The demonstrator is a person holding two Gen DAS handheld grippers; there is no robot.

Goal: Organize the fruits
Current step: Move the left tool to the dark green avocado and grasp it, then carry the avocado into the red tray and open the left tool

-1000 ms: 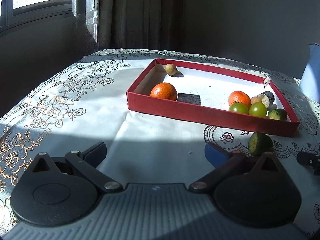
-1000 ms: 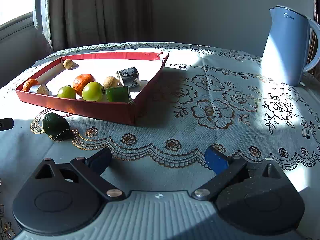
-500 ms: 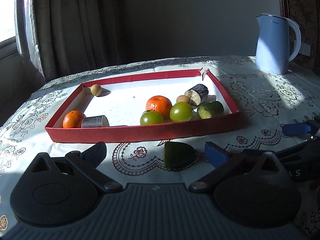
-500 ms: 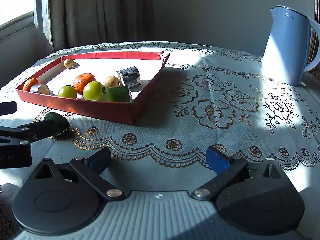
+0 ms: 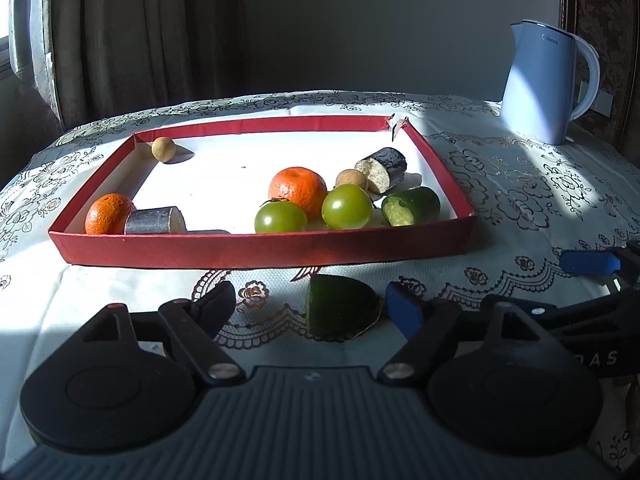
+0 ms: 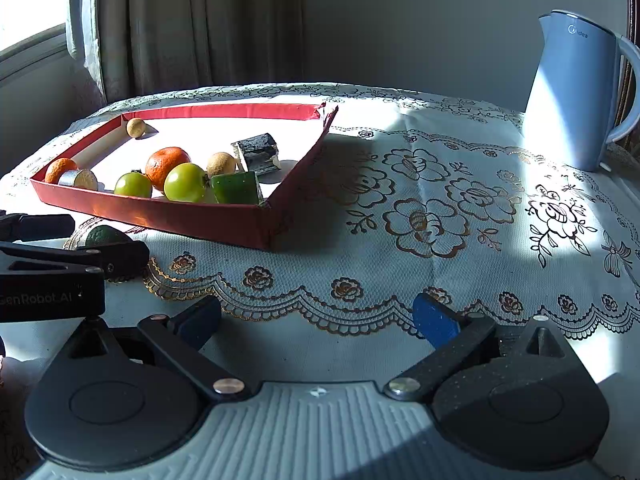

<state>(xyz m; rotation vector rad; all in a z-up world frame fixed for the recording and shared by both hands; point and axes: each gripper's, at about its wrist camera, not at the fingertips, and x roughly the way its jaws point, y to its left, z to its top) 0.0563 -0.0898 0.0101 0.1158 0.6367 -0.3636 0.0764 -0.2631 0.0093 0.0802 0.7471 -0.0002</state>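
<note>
Item: dark green fruit piece point(image 5: 340, 307), lying on the counter outside the red tray.

It rests on the lace-patterned cloth point(image 6: 420, 220) just in front of the red tray point(image 5: 260, 249), between the fingers of the left hand-held gripper point(image 5: 310, 302); the jaws are closing, the blue pad just beside the piece and the other pad apart from it. In the tray: two oranges point(image 5: 298, 190), point(image 5: 108, 213), two green tomatoes point(image 5: 281, 217), point(image 5: 346, 206), a cut cucumber piece point(image 5: 410, 206), two small tan round fruits point(image 5: 163, 149), point(image 5: 351, 179), and two dark-skinned cut cylinders point(image 5: 382, 170), point(image 5: 155, 221). The right hand-held gripper point(image 6: 316, 320) stands wide over bare cloth, nothing between its fingers. A pale blue kettle point(image 6: 576, 92) stands well apart at the far right.
</note>
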